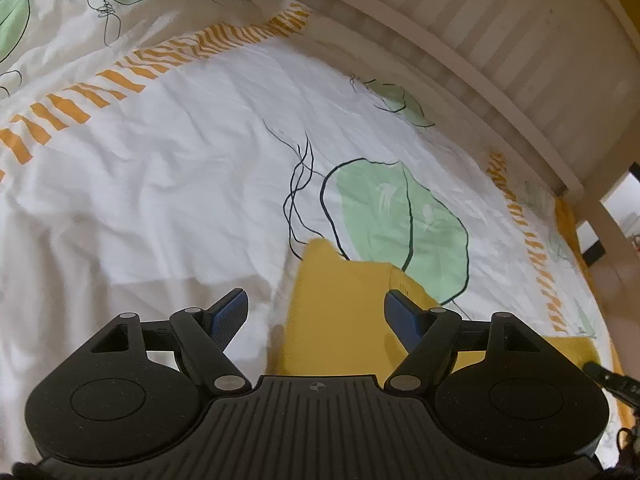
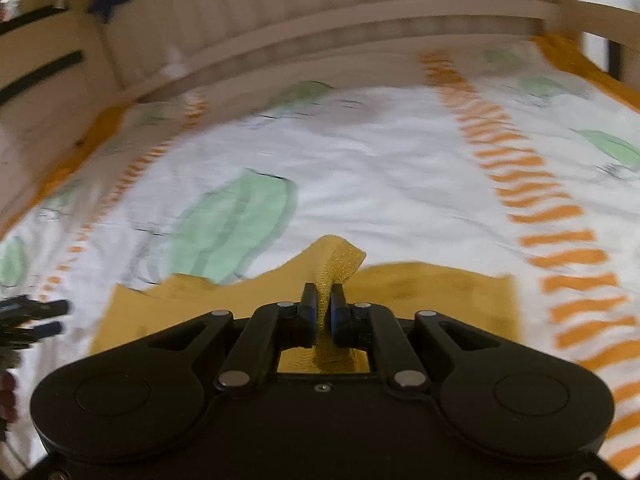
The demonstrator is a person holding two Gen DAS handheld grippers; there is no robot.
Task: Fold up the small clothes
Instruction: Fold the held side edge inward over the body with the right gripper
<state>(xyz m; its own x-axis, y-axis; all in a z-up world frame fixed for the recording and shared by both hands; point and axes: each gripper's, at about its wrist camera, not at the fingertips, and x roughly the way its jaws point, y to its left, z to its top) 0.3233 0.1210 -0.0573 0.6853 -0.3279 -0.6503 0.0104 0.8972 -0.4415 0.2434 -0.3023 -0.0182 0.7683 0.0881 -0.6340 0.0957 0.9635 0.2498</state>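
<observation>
Item: small mustard-yellow garment (image 2: 420, 296), knit, lying mostly flat on the leaf-printed bedcover (image 1: 180, 168) of a bed with a pale slatted rail (image 1: 500, 32). Handling, by judgement: light, soft and limp, not fragile; it drapes from any held point and wants an edge or corner grip, with the opposite edge pinned or lifted to keep the fold square. Right gripper (image 2: 323, 304): fingers closed tight on a pinched-up ridge of the cloth. Left gripper (image 1: 316, 316): fingers standing wide apart above the garment's near portion, holding nothing.
</observation>
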